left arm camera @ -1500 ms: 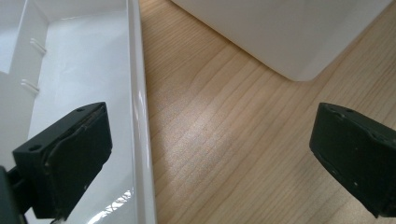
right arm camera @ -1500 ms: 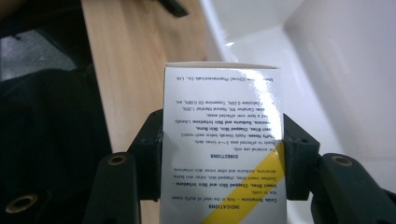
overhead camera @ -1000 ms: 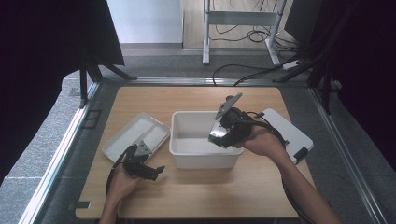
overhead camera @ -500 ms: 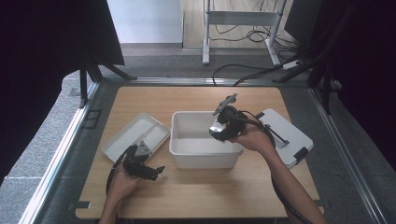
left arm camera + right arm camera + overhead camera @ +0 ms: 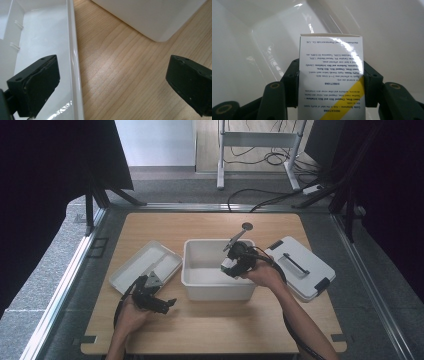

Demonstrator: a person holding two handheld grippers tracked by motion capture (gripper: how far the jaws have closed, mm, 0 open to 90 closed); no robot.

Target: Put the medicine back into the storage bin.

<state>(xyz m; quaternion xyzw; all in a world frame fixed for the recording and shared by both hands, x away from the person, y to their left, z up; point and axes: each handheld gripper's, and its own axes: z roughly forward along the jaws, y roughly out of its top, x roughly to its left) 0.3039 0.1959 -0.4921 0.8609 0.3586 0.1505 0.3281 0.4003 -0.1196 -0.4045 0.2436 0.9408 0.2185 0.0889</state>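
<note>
1. A deep white rectangular plastic bin (image 5: 216, 270) sits at the centre of the high view on the pale wooden counter (image 5: 210, 330). Its glossy inner walls (image 5: 249, 50) catch bright glints in the right gripper view.
2. The right hand-held gripper (image 5: 231, 265) hangs over the bin's right half, and its black jaws clamp a small white cardboard box with printed text and a yellow diagonal stripe (image 5: 332, 77). In the right gripper view the box stands between the two pads, which press on its left and right edges, above the bin's smooth floor.
3. In the high view the box is a small pale patch at the gripper tip (image 5: 227, 268), inside the bin's outline.
4. Left of the bin lies a shallow white plastic tray (image 5: 145, 266) with a thin raised rim (image 5: 75, 62). Low dividers split its glossy floor.
5. The left hand-held gripper (image 5: 167, 304) rests low at the lower left of the high view, just below the tray. Its jaws stand wide apart and grasp nothing, with bare wood grain between them.
6. A white plastic lid with a dark handle and dark latches (image 5: 299, 267) lies at an angle on the right of the counter.
</note>
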